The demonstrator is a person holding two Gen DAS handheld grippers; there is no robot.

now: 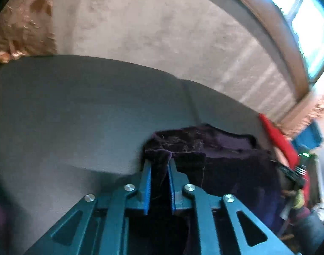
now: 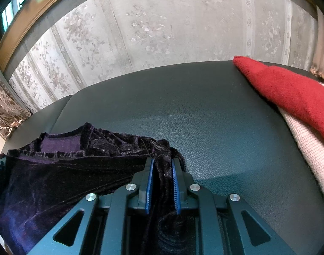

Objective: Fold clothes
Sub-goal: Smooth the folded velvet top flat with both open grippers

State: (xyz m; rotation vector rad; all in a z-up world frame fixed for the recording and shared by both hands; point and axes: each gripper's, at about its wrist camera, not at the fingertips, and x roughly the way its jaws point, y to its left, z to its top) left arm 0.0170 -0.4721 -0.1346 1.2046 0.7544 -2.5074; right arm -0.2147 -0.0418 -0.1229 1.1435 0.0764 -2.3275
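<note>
Left wrist view: my left claw (image 1: pixel 159 161) is clenched on a fold of the dark purple velvet garment (image 1: pixel 225 155). The fabric is pinched between both blue pads and rises just past the fingertips. The rest of the garment spreads to the right of this claw, lying on the dark leather surface (image 1: pixel 77 110); I cannot tell whether that surface is a tabletop or a seat. The picture is blurred toward its edges.

Right wrist view: my right claw (image 2: pixel 163 161) is likewise clenched on the velvet garment (image 2: pixel 77 165), with a bunched edge squeezed between its 2 blue pads. From this claw the cloth stretches to the left, its neckline and lighter purple lining (image 2: pixel 60 144) facing up, well to the left of the fingertips. The grained leather surface (image 2: pixel 204 116) ahead of the claw is bare.

At the right edge, well apart from the claw, a red knit garment (image 2: pixel 289 93) lies on a pale pink knit one (image 2: pixel 310 155). A floral-patterned wall (image 2: pixel 162 25) stands behind the surface.
</note>
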